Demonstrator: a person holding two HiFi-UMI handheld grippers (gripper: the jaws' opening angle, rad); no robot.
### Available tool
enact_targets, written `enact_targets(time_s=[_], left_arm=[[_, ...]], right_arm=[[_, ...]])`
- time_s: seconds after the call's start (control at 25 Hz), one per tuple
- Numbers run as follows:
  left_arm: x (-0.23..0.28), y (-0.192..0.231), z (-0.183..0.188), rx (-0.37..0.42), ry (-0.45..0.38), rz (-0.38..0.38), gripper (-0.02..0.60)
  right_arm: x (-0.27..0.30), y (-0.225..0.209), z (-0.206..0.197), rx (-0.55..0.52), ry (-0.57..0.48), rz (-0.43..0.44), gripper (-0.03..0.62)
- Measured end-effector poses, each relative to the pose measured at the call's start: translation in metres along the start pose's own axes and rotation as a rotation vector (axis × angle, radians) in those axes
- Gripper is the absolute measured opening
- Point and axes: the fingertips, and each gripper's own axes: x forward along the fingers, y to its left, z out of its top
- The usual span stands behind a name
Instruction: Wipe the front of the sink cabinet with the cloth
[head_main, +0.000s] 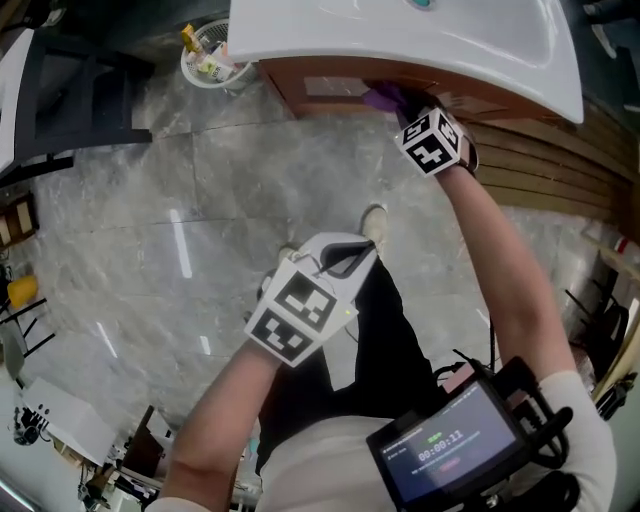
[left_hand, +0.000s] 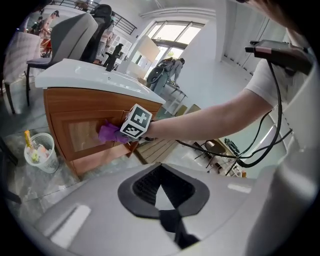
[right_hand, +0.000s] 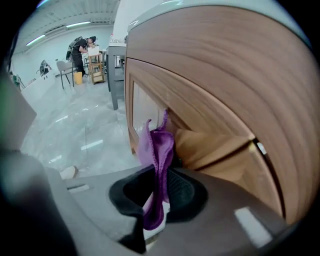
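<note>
Cloth (right_hand: 157, 150) pinched between right gripper (right_hand: 157, 196) jaws, apparently against cabinet (right_hand: 215, 85).

Cabinet (head_main: 330, 88) front mostly lost under counter (head_main: 400, 40) overhang
Head view: counter's front edge covers nearly all of the cabinet; basin (head_main: 470, 15) cut off by top of pic. The cloth (head_main: 385, 98) is just a purple scrap below counter's front edge, rest behind marker cube (head_main: 432, 140), which also hides right gripper (right_hand: 159, 200) jaws there. Contents of basket (head_main: 205, 60) by counter's left corner too small to tell. Right gripper view: cloth's lower end vanishes btwn jaws; bkgd person (right_hand: 80, 47) too small for detail
</note>
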Motion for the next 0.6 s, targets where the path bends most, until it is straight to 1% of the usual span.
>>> enact_targets(time_s=[0.2, 0.36, 0.6], left_arm=[[0.020, -0.012, 0.012, 0.009, 0.008, -0.020, 0.008], [0.039, -0.021, 0.021, 0.022, 0.017, -0.036, 0.008], [0.072, -0.035, 0.033, 0.028, 0.033, -0.064, 0.008]], right_arm=[[-0.013, -0.025, -0.033, 0.032, 0.010, -0.026, 0.055], [-0.020, -0.047, -0.063, 0.083, 0.016, -0.048, 0.055], [-0.024, -0.082, -0.125, 0.131, 0.077, -0.075, 0.055]])
